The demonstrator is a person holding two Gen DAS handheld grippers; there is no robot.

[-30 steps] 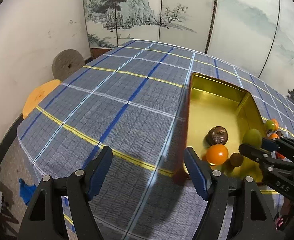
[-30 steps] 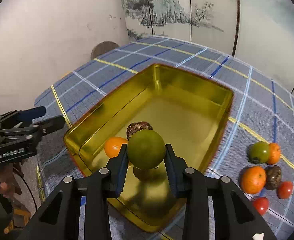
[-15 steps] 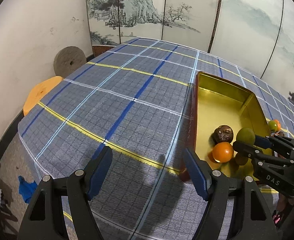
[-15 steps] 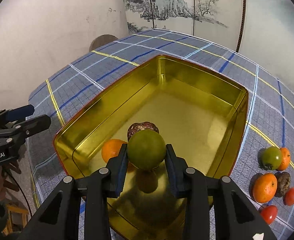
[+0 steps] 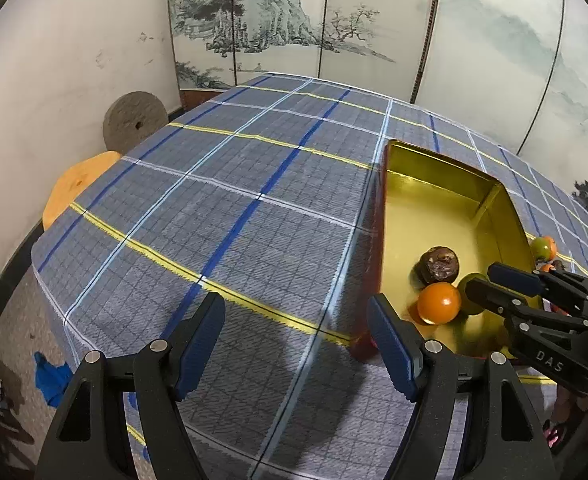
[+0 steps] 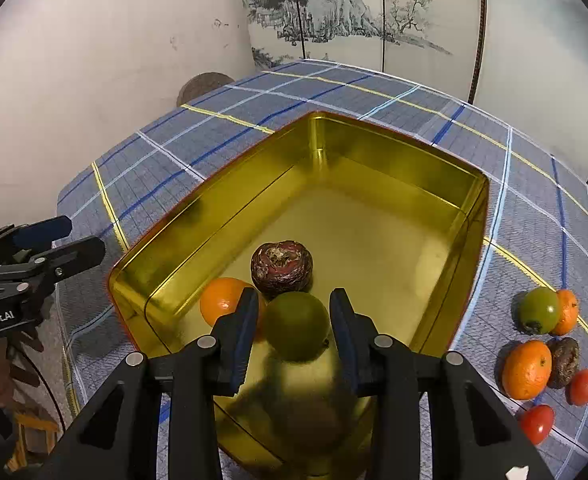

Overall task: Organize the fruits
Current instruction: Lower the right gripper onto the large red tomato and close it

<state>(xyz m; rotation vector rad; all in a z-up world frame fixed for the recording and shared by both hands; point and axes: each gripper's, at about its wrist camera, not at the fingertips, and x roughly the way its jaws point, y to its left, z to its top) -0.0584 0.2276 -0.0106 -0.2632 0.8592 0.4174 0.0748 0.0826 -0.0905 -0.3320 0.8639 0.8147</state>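
A gold tin [image 6: 413, 152] stands on the checked tablecloth. Inside it lie an orange [image 6: 222, 304] and a brown wrinkled fruit [image 6: 282, 268]. My right gripper [image 6: 292, 320] hangs low over the tin's near end. A green fruit [image 6: 297, 326] is between its fingers, sunk a little, with a thin gap at the left pad. In the left wrist view the tin [image 5: 433, 160] is at the right, with the right gripper [image 5: 481, 280] reaching in beside the orange [image 5: 439, 303]. My left gripper [image 5: 294, 308] stands open over bare cloth, left of the tin.
Several loose fruits lie on the cloth right of the tin: a green one [image 6: 539, 310], an orange [image 6: 527, 368], a brown one [image 6: 563, 360] and two red tomatoes [image 6: 583, 386]. A stone disc [image 5: 136, 124] and an orange stool [image 5: 78, 188] stand beyond the table's left edge.
The right gripper has come down into the tin with the green fruit. Its fingers have parted slightly and the fruit now sits lower between them. The left gripper has stayed put.
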